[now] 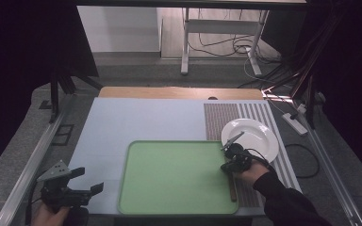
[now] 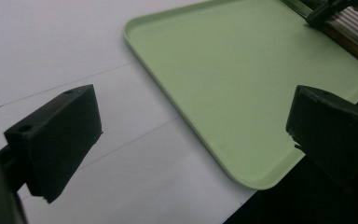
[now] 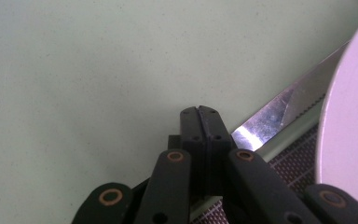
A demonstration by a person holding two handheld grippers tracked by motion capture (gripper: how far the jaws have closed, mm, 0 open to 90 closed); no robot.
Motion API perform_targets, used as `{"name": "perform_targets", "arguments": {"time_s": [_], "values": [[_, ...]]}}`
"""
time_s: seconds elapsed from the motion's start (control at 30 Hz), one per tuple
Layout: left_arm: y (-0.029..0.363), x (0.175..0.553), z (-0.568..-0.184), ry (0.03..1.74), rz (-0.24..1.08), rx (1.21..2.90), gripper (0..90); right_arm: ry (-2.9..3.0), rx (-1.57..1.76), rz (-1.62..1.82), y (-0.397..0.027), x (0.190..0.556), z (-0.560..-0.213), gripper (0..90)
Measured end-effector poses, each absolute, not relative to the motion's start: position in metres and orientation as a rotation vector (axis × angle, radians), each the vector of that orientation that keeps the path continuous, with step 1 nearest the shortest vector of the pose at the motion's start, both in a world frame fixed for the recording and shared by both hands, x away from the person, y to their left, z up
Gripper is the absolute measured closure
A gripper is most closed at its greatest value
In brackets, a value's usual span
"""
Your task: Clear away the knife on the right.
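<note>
Lower left of the high view – left gripper (image 1: 90, 180), held in a hand (image 1: 52, 216) at the near corner of the table. Jaws stand wide apart with nothing between them. Points toward the right, over the pale blue mat (image 1: 136, 122); in the left gripper view its 2 black pads frame bare mat and the near corner of the tray.

Centre: a light green tray (image 1: 174, 176) with rounded corners, lying flat on the mat with nothing on its floor.

Along the tray's right edge: a knife (image 1: 233, 190) with a brown wooden handle toward the person and a serrated steel blade running away toward the plate. Lies between the tray and the plate; in the right gripper view the blade follows the tray's rim and its far end passes under the plate's edge.

Just there – right gripper (image 1: 225, 165), held in a hand (image 1: 252, 172) with a dark sleeve (image 1: 283, 197). Jaws are pressed together, the 2 pads meeting along 1 seam with nothing seen between them. Tips sit just beside the blade, over the tray's right margin; cannot tell whether they touch the knife.

Farther right: a white round plate (image 1: 257, 134), resting on a brown striped placemat (image 1: 221, 120) that covers the right part of the table and touching nothing but the blade's end.
</note>
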State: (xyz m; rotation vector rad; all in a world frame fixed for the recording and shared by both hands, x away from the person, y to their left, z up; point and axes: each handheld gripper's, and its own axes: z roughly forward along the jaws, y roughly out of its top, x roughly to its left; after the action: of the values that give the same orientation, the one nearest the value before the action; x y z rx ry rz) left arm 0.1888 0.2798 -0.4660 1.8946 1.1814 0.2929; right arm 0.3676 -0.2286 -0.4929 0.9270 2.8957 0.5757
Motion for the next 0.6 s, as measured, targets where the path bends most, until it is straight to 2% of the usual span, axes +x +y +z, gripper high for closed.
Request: {"name": "perform_targets", "arguments": {"time_s": [0.13,0.2,0.6], "values": [[0.280,0.189,-0.466,1.183,0.291,1.893,3.0,2.895,0.924,0.574,-0.228,0.367,-0.493,87.8],[0.280,0.189,-0.466,1.182,0.292,1.894,3.0,2.900,0.923,0.582,-0.228,0.366,-0.492,82.7],[0.280,0.189,-0.466,1.183,0.292,1.895,3.0,2.879,0.877,0.675,-0.218,0.360,-0.482,70.3]]}}
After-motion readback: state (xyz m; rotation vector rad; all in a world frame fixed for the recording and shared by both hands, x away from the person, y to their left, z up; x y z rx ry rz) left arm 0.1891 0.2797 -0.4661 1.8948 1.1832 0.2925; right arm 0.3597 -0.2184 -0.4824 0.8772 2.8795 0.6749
